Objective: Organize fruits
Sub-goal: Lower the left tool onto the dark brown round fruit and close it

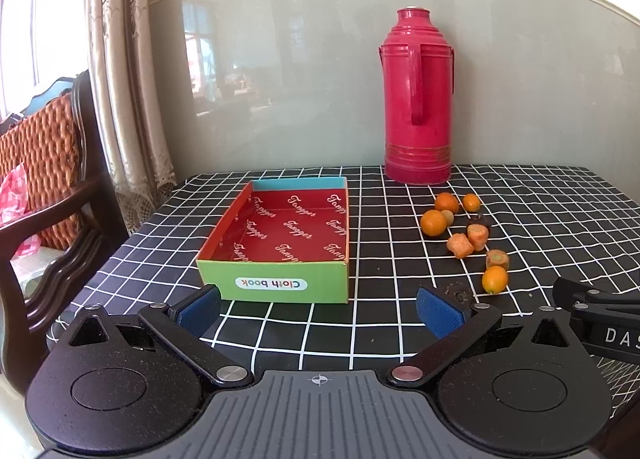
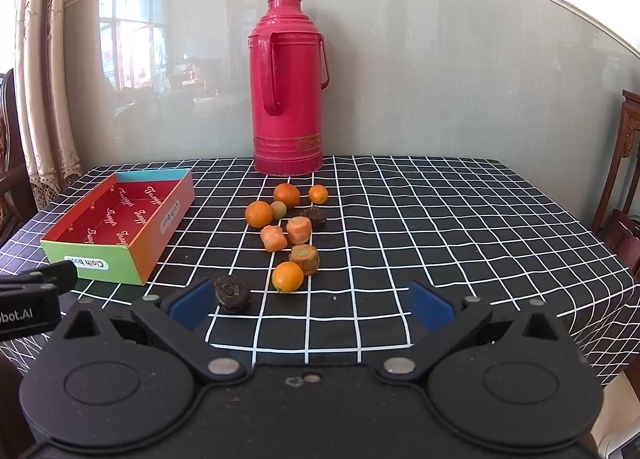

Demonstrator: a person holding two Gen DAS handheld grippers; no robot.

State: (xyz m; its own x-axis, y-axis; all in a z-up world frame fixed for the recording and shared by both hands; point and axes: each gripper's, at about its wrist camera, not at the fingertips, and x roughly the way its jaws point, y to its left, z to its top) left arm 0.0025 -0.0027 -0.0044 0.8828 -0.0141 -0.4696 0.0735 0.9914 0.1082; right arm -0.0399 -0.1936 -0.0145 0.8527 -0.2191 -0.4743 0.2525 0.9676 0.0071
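An empty cardboard box [image 1: 280, 235] with a red lining and a green "Cloth book" front sits on the checked tablecloth; it lies at the left in the right wrist view as box [image 2: 120, 227]. Right of it is a loose cluster: several small oranges [image 2: 287, 277] [image 1: 494, 279], carrot chunks [image 2: 298, 229] [image 1: 460, 245], a pale round fruit [image 2: 278, 209] and dark lumps [image 2: 233, 293]. My left gripper [image 1: 318, 309] is open just before the box front. My right gripper [image 2: 311, 305] is open, with the near dark lump by its left finger.
A tall red thermos [image 2: 286, 97] [image 1: 418, 99] stands behind the fruit against the glossy wall. Wooden chairs flank the table: one with a woven cushion [image 1: 40, 147] at the left, another [image 2: 624, 179] at the right. A curtain [image 1: 124, 79] hangs at the left.
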